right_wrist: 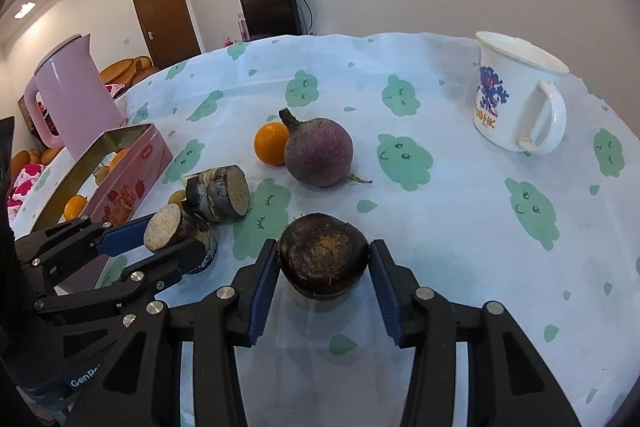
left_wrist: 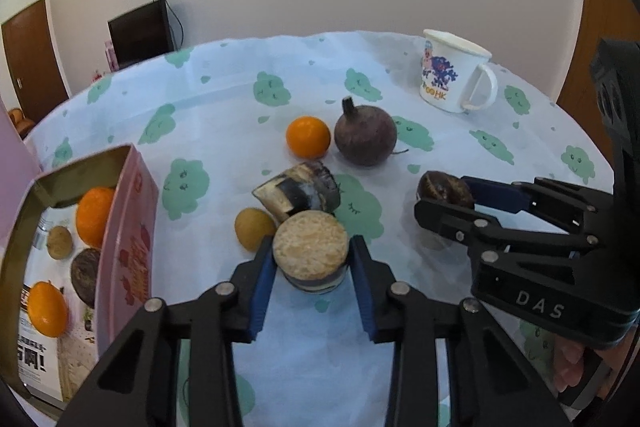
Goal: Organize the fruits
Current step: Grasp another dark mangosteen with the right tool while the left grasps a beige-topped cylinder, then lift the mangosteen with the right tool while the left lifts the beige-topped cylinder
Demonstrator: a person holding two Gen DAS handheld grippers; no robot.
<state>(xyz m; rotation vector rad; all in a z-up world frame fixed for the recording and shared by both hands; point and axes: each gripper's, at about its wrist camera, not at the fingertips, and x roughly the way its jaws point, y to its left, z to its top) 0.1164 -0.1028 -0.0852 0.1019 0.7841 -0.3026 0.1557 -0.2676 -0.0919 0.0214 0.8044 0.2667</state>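
Observation:
My left gripper (left_wrist: 311, 255) is shut on a short sugarcane piece (left_wrist: 310, 247) with a pale cut end, at the table surface; it also shows in the right wrist view (right_wrist: 176, 227). My right gripper (right_wrist: 323, 259) is closed around a dark water chestnut (right_wrist: 323, 259), its pads at both sides; it shows in the left wrist view (left_wrist: 444, 189). A second sugarcane piece (left_wrist: 298, 189), a small tan fruit (left_wrist: 253, 228), an orange (left_wrist: 308, 136) and a beetroot (left_wrist: 365, 135) lie on the cloth. A pink tin (left_wrist: 128, 227) at left holds oranges and other fruits.
A white printed mug (right_wrist: 516, 99) stands at the back right. A pink kettle (right_wrist: 72, 95) stands behind the tin at the left. The round table has a blue cloth (right_wrist: 460, 227) with green prints; its edge curves close behind.

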